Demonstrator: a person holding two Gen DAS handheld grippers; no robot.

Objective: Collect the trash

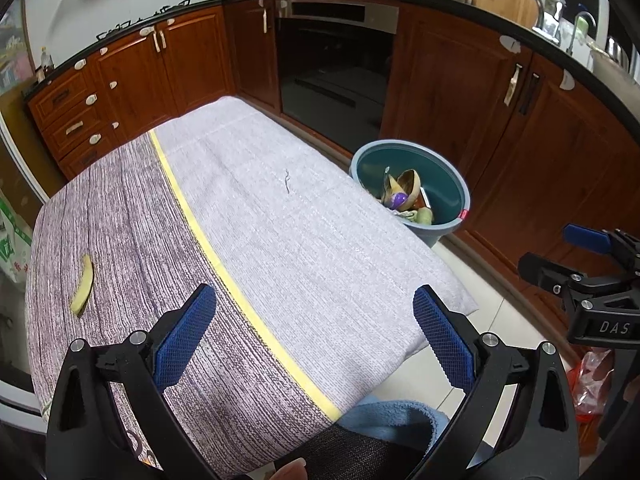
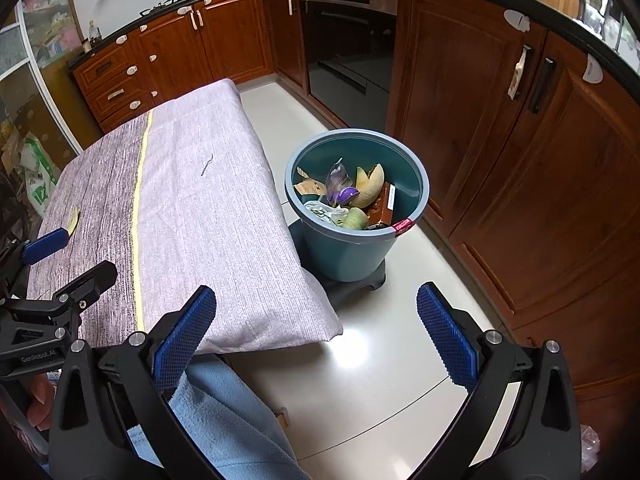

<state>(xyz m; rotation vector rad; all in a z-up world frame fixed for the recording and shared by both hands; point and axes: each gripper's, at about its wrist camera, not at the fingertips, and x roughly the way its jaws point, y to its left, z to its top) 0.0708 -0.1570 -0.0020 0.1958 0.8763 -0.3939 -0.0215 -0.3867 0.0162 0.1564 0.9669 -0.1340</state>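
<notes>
A yellow strip of peel lies on the dark-striped left part of the cloth-covered table; in the right wrist view the peel shows at the table's left edge. A teal bin stands on the floor right of the table, holding melon rind, a purple wrapper and other scraps; the bin also shows past the table's right edge. My left gripper hovers open over the table's near end, empty. My right gripper is open and empty above the floor, short of the bin.
Wooden kitchen cabinets and a built-in oven curve around the back and right. A small dark thread lies mid-table. A blue towel drapes over a chair below the grippers. Red plastic bag on the floor at right.
</notes>
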